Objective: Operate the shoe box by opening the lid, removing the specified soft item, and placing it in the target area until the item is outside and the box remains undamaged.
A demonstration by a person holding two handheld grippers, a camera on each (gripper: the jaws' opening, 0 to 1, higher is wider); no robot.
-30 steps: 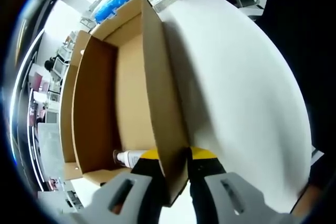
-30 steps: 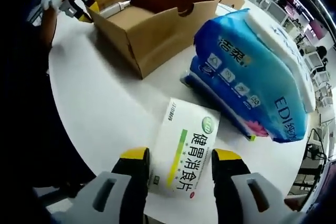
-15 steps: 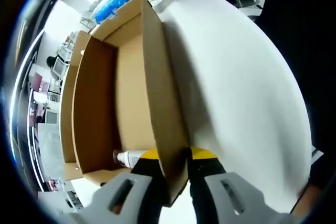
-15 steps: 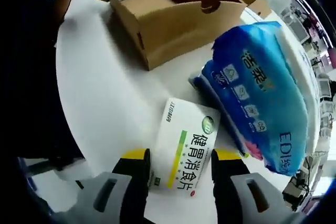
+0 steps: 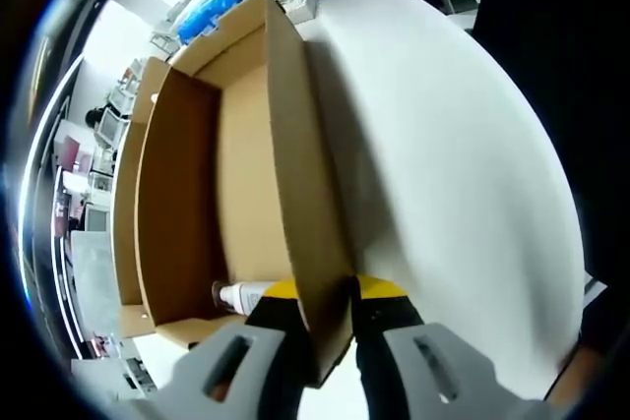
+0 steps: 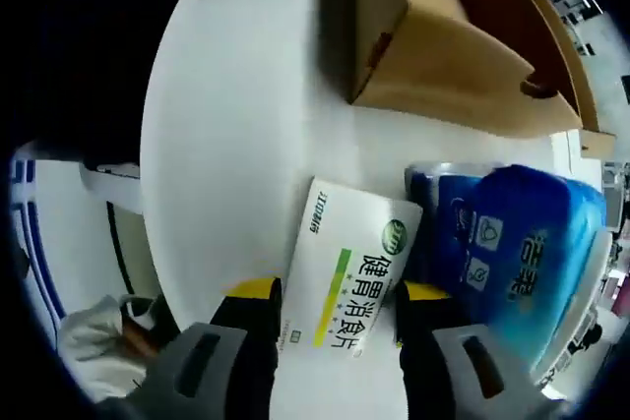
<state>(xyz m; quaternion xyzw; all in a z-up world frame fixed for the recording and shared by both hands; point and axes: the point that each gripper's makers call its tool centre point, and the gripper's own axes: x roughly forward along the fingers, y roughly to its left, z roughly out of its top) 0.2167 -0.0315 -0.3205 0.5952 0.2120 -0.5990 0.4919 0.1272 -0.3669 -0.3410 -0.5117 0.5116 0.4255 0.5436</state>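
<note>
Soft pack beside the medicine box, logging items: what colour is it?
Blue soft pack, white lettering; clearest in right gripper view.

A white medicine carton (image 6: 351,280) with a green stripe and black Chinese print lies flat on the round white table (image 6: 236,125). Just right of it rests a blue plastic tissue pack (image 6: 512,258). A white tube (image 5: 239,295) lies on cardboard near the close end.

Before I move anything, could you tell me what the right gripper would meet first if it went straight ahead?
The right gripper already holds the white medicine box; straight on, that box probably meets the cardboard shoe box first, though depth is unclear.
</note>
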